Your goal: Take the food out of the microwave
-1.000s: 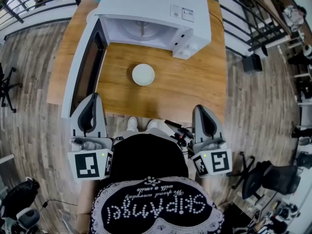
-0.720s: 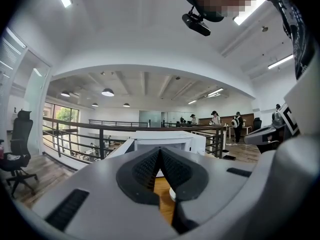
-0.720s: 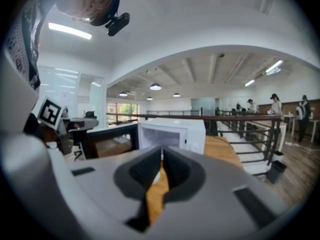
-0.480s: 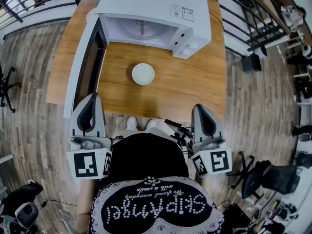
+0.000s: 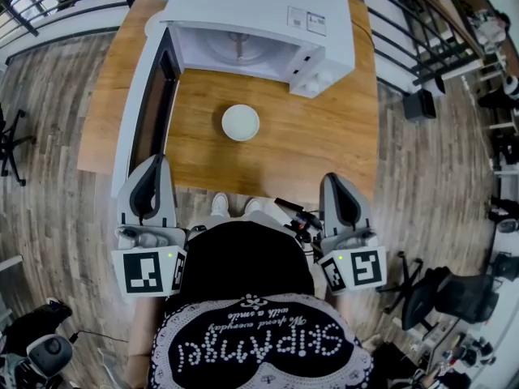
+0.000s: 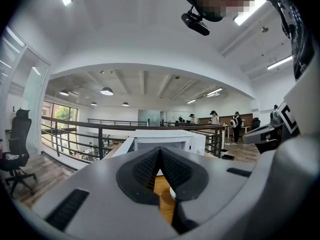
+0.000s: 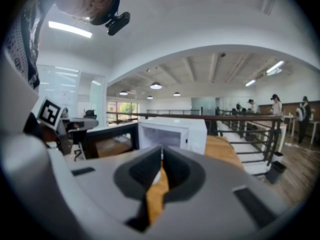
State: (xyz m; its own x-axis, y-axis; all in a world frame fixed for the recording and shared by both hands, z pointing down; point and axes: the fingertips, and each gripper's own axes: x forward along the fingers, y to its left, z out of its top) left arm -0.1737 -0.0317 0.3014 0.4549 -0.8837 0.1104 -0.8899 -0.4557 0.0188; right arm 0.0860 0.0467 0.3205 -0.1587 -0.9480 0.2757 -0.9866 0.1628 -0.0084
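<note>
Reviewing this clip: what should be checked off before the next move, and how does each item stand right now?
1. Microwave door swung open: ok.
2. Bowl out of the microwave, standing on the table in front of it: ok.
3. Nothing left inside: cannot tell; only the turntable shows in the part of the cavity that is visible.
4. Left gripper shut and empty, at the table's near edge: ok.
5. Right gripper shut and empty, apart from the bowl: ok.
6. Food in the bowl: cannot tell; from above it looks plain white.

Grey left tool (image 5: 156,162), grey right tool (image 5: 333,180), white-beaded black top (image 5: 259,339)
</note>
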